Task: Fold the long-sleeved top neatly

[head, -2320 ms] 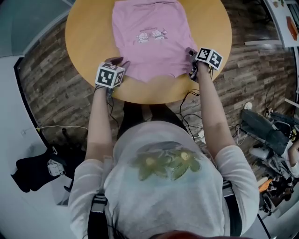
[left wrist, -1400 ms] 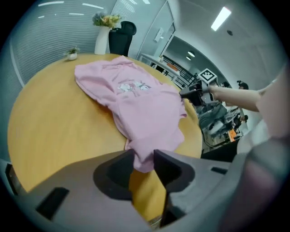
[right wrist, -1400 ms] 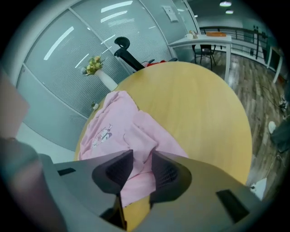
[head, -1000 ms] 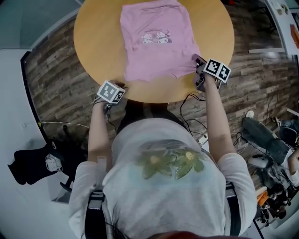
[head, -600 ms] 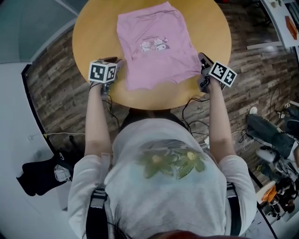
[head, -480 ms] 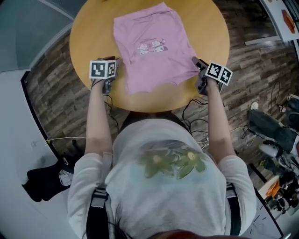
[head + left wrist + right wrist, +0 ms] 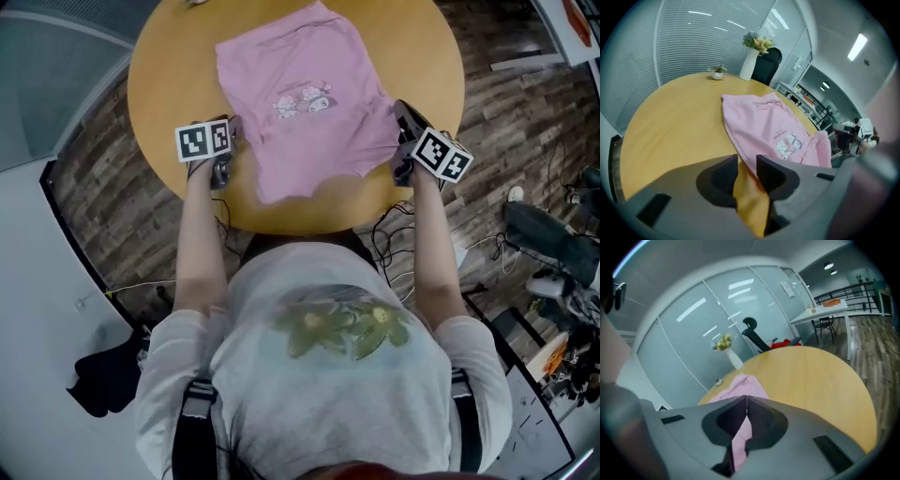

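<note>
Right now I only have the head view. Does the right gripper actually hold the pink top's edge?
Observer: Yes. The right gripper is shut, with the pink top pinched between its jaws.
Operator: Left one?
Observer: The left gripper is open and its jaws have just been opening. Only bare table shows in the gap, and the top's edge lies just beyond the jaw tips.
Operator: Anything behind the top?
Observer: A white vase of flowers and a small plant stand at the far rim.
</note>
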Available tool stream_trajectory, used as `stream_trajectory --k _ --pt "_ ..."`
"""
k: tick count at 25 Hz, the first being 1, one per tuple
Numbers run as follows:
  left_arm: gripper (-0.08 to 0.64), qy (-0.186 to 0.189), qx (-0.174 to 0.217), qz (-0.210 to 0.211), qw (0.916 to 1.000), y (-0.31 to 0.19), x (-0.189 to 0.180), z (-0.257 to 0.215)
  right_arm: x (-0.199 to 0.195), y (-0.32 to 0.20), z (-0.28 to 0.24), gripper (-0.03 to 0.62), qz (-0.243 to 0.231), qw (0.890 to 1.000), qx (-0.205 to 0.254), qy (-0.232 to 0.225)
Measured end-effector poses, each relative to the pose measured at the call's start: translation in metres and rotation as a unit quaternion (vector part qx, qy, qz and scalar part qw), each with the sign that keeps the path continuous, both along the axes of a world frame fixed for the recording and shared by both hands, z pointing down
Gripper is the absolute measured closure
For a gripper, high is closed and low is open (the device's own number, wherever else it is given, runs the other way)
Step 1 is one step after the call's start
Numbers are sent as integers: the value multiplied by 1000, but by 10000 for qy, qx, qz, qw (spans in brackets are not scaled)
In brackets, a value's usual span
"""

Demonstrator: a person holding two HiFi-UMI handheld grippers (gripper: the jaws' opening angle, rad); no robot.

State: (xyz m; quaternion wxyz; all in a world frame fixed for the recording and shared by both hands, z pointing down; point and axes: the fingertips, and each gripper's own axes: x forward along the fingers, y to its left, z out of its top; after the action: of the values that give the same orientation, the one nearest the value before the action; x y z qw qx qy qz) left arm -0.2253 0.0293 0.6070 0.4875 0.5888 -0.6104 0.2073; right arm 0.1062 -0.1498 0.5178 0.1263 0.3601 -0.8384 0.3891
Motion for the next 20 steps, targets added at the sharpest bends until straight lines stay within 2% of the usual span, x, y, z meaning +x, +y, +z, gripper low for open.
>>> stream_trajectory --k 2,4,5,6,7,9,10,11,12,15,17,18,20 --pt "454 92 21 -86 9999 -6 -3 1 7 -15 -7 572 159 9998 111 -98" --pt "454 226 10 -93 9997 -11 -1 3 13 -14 14 571 34 9992 -309 250" --pt "454 280 20 -103 9996 -12 1 4 14 -7 30 546 -138 9968 -597 507" --pt "452 323 37 -124 9994 -14 2 4 15 3 46 427 -329 9927 -860 785" --pt "448 356 51 -142 9993 -15 3 5 16 11 63 377 -483 9869 -1058 1115" --pt "449 340 59 -112 9993 -19 3 6 27 20 91 377 -592 9718 -1216 1934" --pt "454 257 60 -60 9996 -21 2 6 32 22 100 410 -600 9642 -1210 2284" --pt "477 113 67 -1 9999 -23 0 5 34 23 102 537 -604 9600 -1156 2476" --pt "555 -76 92 44 9999 -24 -4 3 31 22 96 564 -600 9617 -1033 2468" --pt "557 -473 280 -89 9985 -28 -29 -7 8 7 50 568 -450 9839 -300 1701" --pt "557 -432 427 -317 9977 -32 -48 -13 2 -3 31 568 -297 9889 28 1459" --pt "557 -391 488 -389 9973 -33 -55 -15 5 -4 34 568 -247 9868 -4 1602" --pt "557 -365 571 -421 9968 -38 -67 -18 16 -3 50 563 -244 9755 -299 2165"
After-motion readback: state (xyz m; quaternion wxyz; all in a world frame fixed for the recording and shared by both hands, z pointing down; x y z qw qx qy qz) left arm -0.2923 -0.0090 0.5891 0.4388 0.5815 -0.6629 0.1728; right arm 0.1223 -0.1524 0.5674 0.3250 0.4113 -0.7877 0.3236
